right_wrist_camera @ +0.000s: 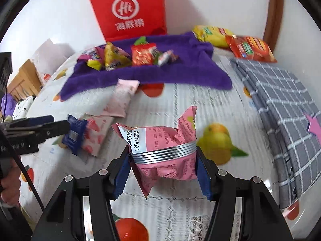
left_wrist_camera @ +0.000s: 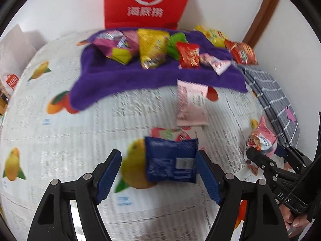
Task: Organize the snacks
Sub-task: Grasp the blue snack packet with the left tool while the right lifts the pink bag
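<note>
While a spread of snacks waits on a fruit-print tablecloth, the right gripper pinches a crumpled pink snack packet between its blue pads, seen at six o'clock in the right wrist view. A band of silver rings wraps the packet's middle, and both pads press against its sides. The left gripper, at six o'clock in its own view, stands spread around a dark blue snack packet that lies on the cloth; its right pad sits at the packet's edge, while the left pad is clearly apart from it, so nothing is clamped. Motion blur softens the picture, and real contact cannot be told.

Just beyond the blue packet, toward twelve o'clock, lies a white packet with a strawberry print, and further on a pale pink packet near the front edge of a purple towel. On the towel sit several bright packets: a magenta one, a yellow one, a green one and a red one. At one o'clock, off the towel, rest a yellow bag and an orange-red bag. A grey checked cloth is folded at three o'clock. A red paper bag with a white logo stands against the wall at twelve o'clock.
</note>
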